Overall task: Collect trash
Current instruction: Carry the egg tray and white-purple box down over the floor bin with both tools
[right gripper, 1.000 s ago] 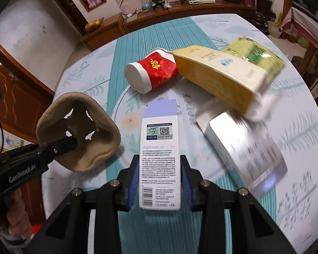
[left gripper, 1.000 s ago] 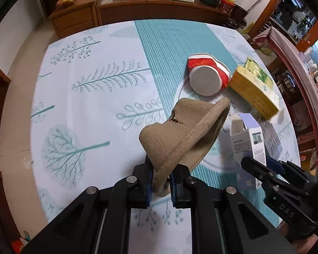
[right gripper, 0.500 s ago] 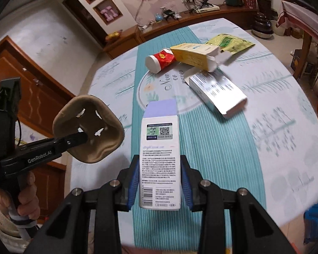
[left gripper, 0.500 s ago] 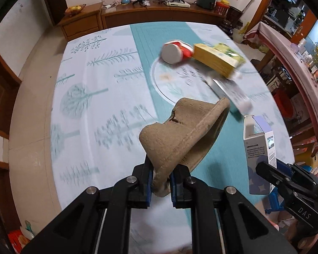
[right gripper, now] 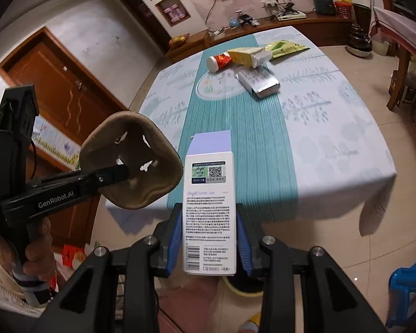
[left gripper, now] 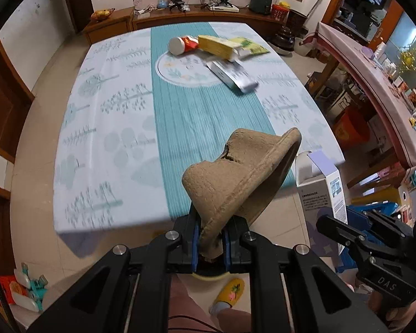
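Both grippers have pulled well back from the table (left gripper: 102, 127) since a second ago, so the red cup (left gripper: 184, 45), yellow box (left gripper: 217, 45) and silver box (left gripper: 231, 76) now lie far off on its far half. Left gripper (left gripper: 210, 242) pinches the rim of a brown pulp cup tray (left gripper: 235, 177), which looks light, stiff and crushable. Right gripper (right gripper: 209, 245) clamps the flat sides of a small white-and-lilac carton (right gripper: 209, 208), likely empty and easily dented.

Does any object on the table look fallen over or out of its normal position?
Yes. The red paper cup lies on its side at the far end of the table, with its white base facing the camera, beside a yellow carton that also lies flat.
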Motion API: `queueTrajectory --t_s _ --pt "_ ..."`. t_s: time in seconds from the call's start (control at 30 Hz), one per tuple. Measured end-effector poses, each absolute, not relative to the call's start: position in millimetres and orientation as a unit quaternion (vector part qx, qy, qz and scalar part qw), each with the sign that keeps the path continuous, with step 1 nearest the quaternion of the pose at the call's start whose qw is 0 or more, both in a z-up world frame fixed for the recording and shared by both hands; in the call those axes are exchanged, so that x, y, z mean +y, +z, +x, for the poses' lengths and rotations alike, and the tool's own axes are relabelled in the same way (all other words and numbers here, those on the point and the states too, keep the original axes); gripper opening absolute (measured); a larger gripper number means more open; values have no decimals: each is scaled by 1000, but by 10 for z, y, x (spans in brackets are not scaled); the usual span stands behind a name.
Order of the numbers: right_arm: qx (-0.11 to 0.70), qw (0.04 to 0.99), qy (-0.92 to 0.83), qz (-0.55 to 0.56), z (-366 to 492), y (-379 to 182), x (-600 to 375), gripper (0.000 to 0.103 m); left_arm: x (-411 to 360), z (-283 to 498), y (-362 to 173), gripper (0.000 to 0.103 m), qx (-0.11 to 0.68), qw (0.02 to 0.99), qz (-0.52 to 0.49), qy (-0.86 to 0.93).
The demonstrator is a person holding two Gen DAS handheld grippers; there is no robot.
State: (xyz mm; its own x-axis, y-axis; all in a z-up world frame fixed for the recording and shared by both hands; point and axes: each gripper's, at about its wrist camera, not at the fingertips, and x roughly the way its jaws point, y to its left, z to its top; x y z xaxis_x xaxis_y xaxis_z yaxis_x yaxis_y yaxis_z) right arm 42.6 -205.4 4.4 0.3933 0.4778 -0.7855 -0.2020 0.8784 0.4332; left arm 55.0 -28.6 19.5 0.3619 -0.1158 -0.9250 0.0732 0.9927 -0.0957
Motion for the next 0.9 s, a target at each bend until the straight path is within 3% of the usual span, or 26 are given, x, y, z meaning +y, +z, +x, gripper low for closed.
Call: queueTrajectory --t_s 0.47,0.9 --pt "547 793 208 170 -12 -257 -2313 35 -469 140 -130 11 607 793 9 -56" --pt "632 735 141 200 -282 -1558 -2154 36 -462 -98 -1562 11 678 731 29 -70"
